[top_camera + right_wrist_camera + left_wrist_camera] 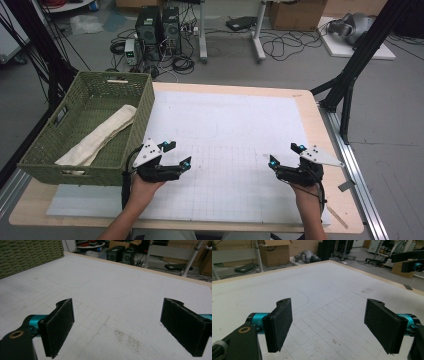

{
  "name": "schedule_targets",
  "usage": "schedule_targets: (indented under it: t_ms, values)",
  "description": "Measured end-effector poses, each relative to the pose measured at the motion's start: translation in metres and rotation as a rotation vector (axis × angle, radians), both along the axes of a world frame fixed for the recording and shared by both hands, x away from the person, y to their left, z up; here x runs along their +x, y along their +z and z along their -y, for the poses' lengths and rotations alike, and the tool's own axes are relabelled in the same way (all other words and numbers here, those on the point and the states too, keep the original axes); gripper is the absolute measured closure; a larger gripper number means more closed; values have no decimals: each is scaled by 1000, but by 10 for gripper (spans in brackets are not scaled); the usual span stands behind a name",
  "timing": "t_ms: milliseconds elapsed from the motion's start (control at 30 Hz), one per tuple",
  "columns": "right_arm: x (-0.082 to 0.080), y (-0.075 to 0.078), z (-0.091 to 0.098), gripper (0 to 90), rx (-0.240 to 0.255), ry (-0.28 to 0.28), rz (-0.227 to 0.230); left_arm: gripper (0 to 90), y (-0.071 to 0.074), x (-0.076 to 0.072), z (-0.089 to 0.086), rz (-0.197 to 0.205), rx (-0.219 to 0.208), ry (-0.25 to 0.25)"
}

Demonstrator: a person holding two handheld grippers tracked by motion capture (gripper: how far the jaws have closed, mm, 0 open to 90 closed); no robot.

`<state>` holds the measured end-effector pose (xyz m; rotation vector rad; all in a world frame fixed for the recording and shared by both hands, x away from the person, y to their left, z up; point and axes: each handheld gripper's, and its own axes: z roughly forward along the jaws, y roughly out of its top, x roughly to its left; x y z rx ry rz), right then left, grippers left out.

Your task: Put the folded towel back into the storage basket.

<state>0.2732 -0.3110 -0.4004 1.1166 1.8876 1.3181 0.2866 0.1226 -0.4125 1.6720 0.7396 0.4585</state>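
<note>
A green woven basket [135, 107] stands on the table's left side, and a rolled cream towel [100, 135] lies aslant inside it. My left gripper [178, 154] hovers over the white gridded mat [230, 130] just right of the basket's near corner; it is open and holds nothing. My right gripper [286, 154] is over the mat's right part, also open and empty. The left gripper view has its two black pads wide apart [332, 325] above bare grid, with the right gripper [412, 263] far off. Spread jaws [120, 327] frame bare mat in the right gripper view, and the basket [30, 255] is at top left.
The wooden table [320, 125] edges the mat on all sides. Beyond the far edge, the floor holds computer towers [159, 27], tangled cables, cardboard boxes and black frame legs [350, 85]. A dark smudge [127, 338] marks the mat near the right gripper.
</note>
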Motion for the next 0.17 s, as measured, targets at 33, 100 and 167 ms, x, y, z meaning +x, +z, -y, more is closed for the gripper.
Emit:
schedule_targets:
  t_ms: [33,100,167]
  values:
    - [0,0,0,112,2,-1,0,230,0,0,0,1,-1,1]
    - [0,0,0,112,0,0,-1,230,0,0,0,0,-2,1]
    - [1,0,1,112,2,0,2,230,0,1,1,1,-2,3]
